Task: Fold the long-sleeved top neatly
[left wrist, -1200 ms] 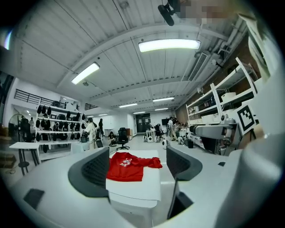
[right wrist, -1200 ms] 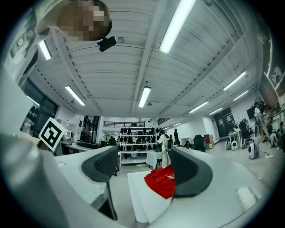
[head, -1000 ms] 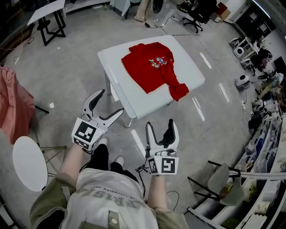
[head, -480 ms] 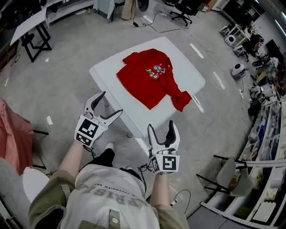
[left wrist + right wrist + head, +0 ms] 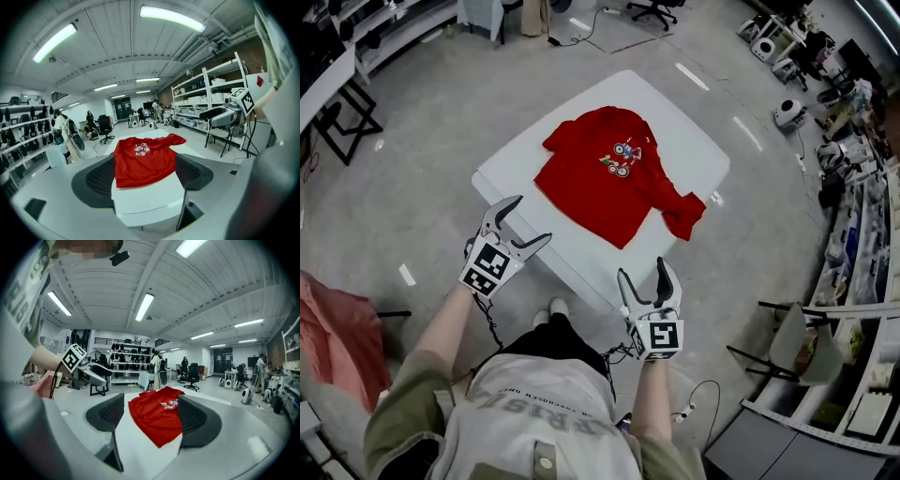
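— Where is the top?
— The red top point(image 5: 614, 173) lies spread flat on the white table point(image 5: 581, 258), well ahead of both grippers and touching neither.
— The jaws?
— The left gripper point(image 5: 532, 217) and the right gripper point(image 5: 642, 269) both gape wide, and each frames only the distant top.
— Any writing?
— There is a coloured chest print, too small to read.

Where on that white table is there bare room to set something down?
A bare strip runs between the hem of the red top and the near edge of the table. Another bare patch lies at the far right corner, beyond the top. The bunched sleeve crowds the right edge.
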`<state>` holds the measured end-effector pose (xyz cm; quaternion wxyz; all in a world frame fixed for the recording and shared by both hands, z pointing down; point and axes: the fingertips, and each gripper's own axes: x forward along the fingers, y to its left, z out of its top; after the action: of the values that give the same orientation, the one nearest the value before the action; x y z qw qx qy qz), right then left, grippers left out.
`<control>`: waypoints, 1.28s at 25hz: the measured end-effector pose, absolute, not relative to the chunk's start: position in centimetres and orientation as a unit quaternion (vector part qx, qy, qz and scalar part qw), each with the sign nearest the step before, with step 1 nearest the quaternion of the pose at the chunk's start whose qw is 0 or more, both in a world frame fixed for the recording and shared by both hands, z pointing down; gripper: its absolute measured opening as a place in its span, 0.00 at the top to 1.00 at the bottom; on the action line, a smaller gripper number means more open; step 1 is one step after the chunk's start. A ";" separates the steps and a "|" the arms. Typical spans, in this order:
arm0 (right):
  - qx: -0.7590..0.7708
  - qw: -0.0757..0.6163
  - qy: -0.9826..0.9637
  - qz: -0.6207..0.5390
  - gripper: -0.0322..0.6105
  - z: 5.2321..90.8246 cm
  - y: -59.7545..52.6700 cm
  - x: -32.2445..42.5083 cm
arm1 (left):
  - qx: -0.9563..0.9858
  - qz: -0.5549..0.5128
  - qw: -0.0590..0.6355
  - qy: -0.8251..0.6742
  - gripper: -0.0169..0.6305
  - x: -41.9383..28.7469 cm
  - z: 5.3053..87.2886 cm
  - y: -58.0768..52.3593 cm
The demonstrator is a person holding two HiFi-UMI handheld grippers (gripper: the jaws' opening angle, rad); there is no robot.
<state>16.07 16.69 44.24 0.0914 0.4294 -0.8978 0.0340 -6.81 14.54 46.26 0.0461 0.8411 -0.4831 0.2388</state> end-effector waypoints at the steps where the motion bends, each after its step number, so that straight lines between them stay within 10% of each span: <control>1: 0.429 0.096 -0.897 0.040 0.39 44.9 16.1 16.2 | 0.842 0.248 0.047 -0.477 0.38 -7.0 47.0 13.7; 32: 0.596 0.201 -0.729 0.269 0.42 64.0 8.5 16.5 | 0.816 0.351 0.237 -0.393 0.38 -13.0 65.9 -0.1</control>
<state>16.53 8.50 63.98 0.2007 0.5964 -0.7290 0.2695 -13.03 -0.10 65.90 0.2373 0.8161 -0.3933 0.3506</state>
